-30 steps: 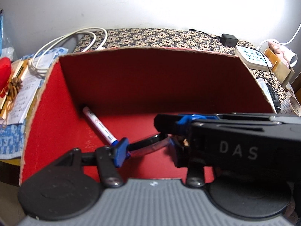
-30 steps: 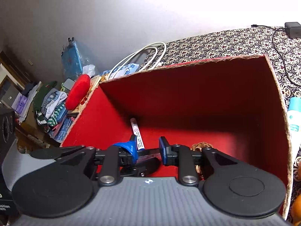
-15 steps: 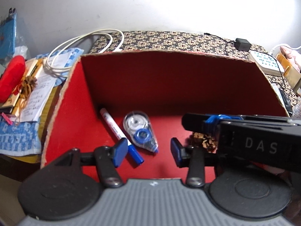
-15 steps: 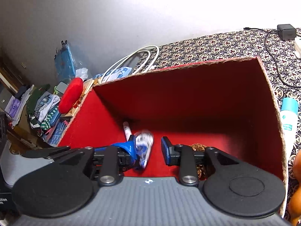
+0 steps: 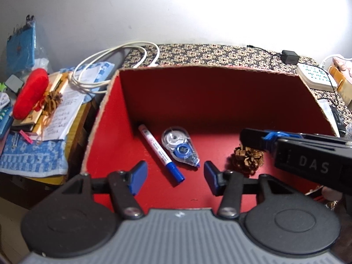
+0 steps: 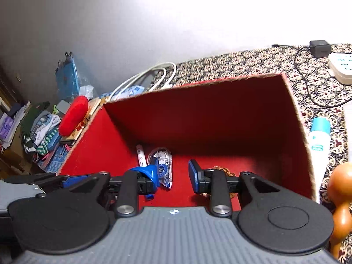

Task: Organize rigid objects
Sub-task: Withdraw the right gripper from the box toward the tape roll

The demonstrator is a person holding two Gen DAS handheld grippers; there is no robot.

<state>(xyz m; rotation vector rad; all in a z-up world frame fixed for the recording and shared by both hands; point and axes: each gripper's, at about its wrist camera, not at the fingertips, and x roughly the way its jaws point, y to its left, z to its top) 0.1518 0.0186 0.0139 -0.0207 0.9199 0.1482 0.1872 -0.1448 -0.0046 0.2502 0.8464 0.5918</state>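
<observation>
- Left gripper (image 5: 173, 176): released, jaws just been opening, nothing between.
- Right gripper (image 6: 173, 176): released, empty.
- Tape (image 5: 179, 147) at marker's (image 5: 159, 150) 3 o'clock in box (image 5: 103, 132); pinecone (image 5: 248, 158) further right.

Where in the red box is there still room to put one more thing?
Bare floor in the red box lies along the left wall beside the marker, and behind the pine cone toward the right wall. The middle is crowded: marker and correction tape lie close together.
</observation>
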